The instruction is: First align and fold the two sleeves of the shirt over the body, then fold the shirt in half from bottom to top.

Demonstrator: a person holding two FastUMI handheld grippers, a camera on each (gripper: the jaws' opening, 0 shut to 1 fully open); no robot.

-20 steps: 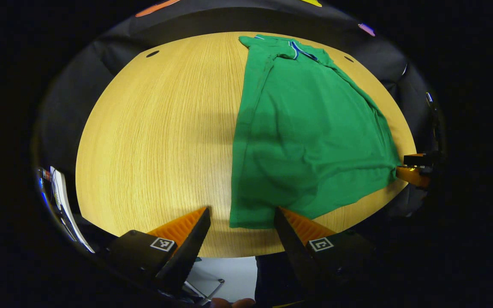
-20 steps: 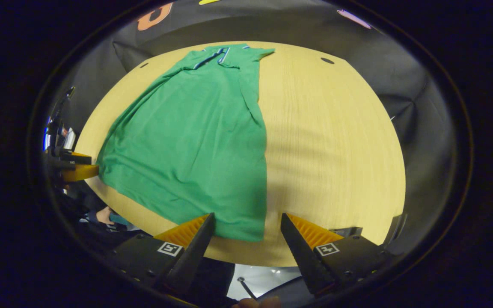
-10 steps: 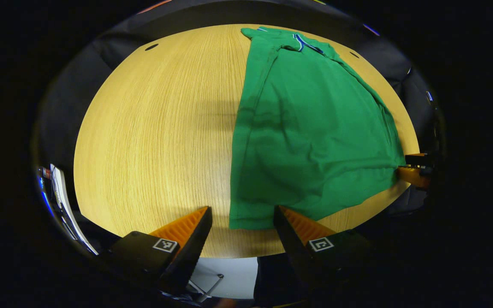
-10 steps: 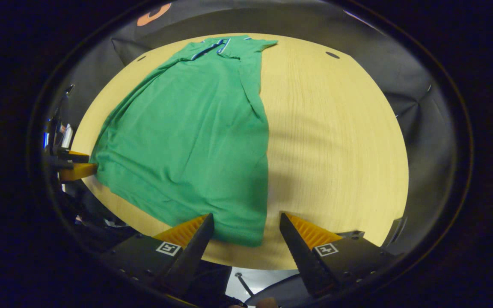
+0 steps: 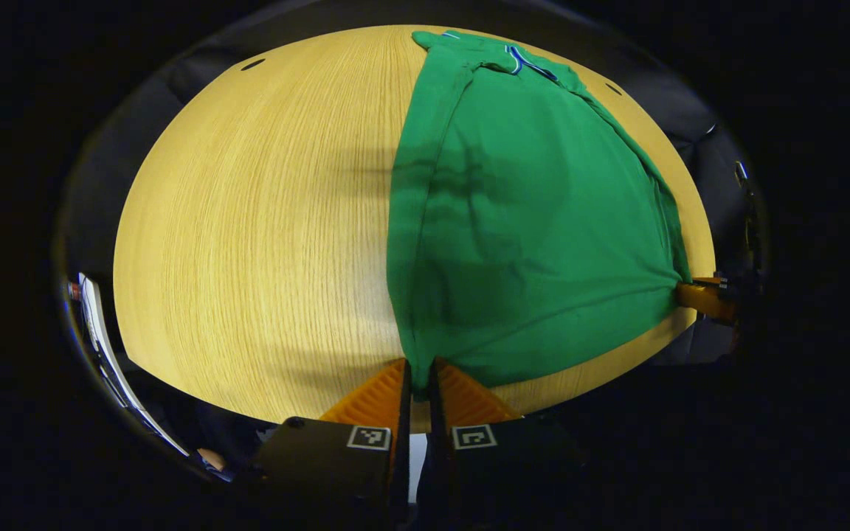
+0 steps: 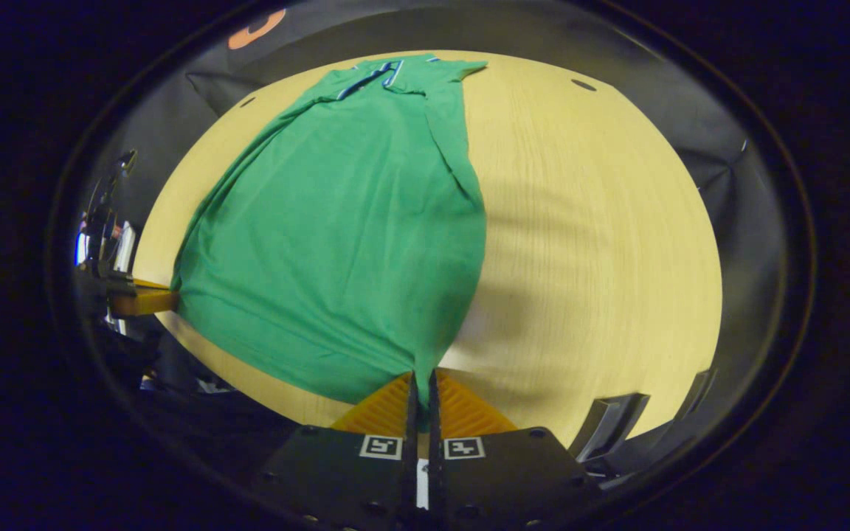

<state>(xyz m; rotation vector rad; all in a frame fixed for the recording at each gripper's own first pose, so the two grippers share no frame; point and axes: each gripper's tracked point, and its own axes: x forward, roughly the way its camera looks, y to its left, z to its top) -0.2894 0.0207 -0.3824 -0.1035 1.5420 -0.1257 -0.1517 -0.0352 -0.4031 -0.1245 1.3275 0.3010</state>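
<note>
- Shirt point(image 5: 528, 214), green, lies flat on a round wooden table point(image 5: 248, 221), collar at the far edge and hem toward the near edge.
- Sleeves are folded in over the body; the sides run as long straight folds.
- In the left gripper view the shirt covers the right half of the table; in the right gripper view the shirt point(image 6: 344, 221) covers the left half of the table point(image 6: 602, 236).
- Left gripper point(image 5: 419, 380) is clenched on the shirt's near left hem corner, both fingers pressed together with the cloth pinched between them.
- Right gripper point(image 6: 422, 389) is likewise clamped on the near right hem corner, fingers nearly meeting on the cloth.
- Hem is drawn taut between the two corners, with creases running along it.
- In the left gripper view the right gripper point(image 5: 702, 297) sits at the far right rim of the table, touching the hem corner.
- In the right gripper view the left gripper point(image 6: 141, 299) sits at the left rim, touching the other corner.
- Shadows fall on the cloth and the bare wood beside it.
</note>
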